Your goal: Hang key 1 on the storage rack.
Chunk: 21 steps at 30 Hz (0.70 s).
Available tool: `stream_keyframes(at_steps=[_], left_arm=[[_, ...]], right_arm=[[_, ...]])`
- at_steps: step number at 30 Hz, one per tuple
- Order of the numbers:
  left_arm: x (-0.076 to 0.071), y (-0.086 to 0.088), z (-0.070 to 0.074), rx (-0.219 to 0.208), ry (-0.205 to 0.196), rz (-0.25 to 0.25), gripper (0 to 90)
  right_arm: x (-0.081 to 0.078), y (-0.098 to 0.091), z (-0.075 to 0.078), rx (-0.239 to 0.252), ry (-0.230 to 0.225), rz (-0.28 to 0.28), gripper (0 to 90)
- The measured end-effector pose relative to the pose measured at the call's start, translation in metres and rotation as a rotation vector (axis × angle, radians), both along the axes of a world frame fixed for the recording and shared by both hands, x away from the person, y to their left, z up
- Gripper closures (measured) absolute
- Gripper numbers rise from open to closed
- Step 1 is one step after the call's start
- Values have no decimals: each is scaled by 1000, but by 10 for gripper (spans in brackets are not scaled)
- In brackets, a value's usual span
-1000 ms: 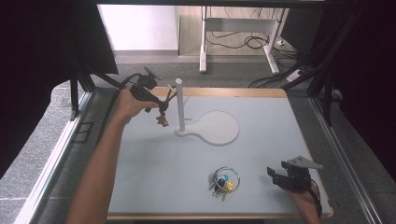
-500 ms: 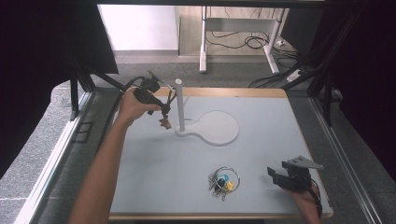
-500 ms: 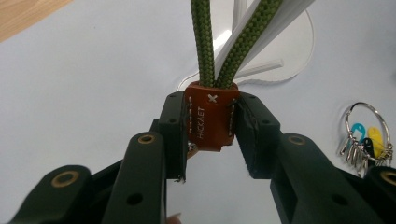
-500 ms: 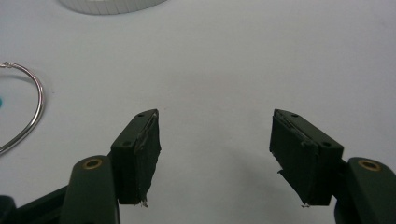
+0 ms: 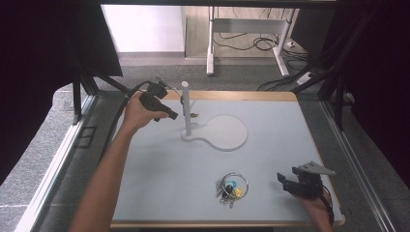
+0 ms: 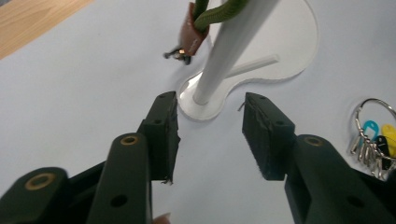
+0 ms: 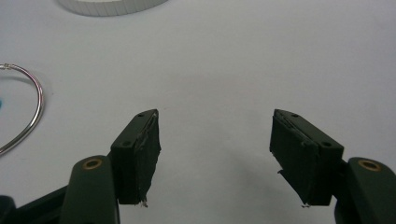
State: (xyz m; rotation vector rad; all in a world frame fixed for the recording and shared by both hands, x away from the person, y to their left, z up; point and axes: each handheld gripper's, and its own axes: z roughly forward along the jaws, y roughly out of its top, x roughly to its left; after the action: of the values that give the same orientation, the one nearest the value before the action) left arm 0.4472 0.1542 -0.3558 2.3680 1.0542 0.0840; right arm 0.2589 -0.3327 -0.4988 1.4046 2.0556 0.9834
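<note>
Left gripper (image 5: pixel 170 115) beside the white post (image 5: pixel 186 108) at the far left of the table (image 5: pixel 159 179); its jaws have just been opening and stand partly apart with nothing between them, as the left gripper view shows, the post's foot lying ahead of the gap. The green-corded keychain (image 6: pixel 205 16) is looped on the post, its brown tag (image 6: pixel 189 35) and small metal clip hanging just beside the shaft, clear of the pads; in the high view the same keychain (image 5: pixel 192 114) hangs partway up the post, above the stand's round white base (image 5: pixel 225 133). Right gripper (image 5: pixel 290 182) rests at the near right corner of the table, jaws wide apart and empty, near the key ring (image 5: pixel 232 186) with its blue and yellow tags, whose metal loop (image 7: pixel 28 116) enters the right gripper view at the left edge. Judged risks: the loop appears to sit loosely on a smooth post, so a brush from the withdrawing left gripper could tip the stand or drag the cord upward and off; the trailing cable could snag the post top; the key ring lies flat with a thin wire, so a shallow approach by the right gripper might push it across the table rather than catch it.
</note>
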Motion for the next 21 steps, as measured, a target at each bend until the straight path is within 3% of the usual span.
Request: stream_keyframes(at_steps=[10, 14, 21], left_arm=[[-34, 13, -8, -23, -5, -35, 465], [-46, 14, -14, -26, -22, -53, 464], [-81, 10, -32, -17, -73, -100, 463]], right_arm=[[-2, 1, 3, 2, -13, 3, 333], [-2, 2, 4, -1, -17, 8, 333], [-3, 4, 4, -9, -36, 18, 328]])
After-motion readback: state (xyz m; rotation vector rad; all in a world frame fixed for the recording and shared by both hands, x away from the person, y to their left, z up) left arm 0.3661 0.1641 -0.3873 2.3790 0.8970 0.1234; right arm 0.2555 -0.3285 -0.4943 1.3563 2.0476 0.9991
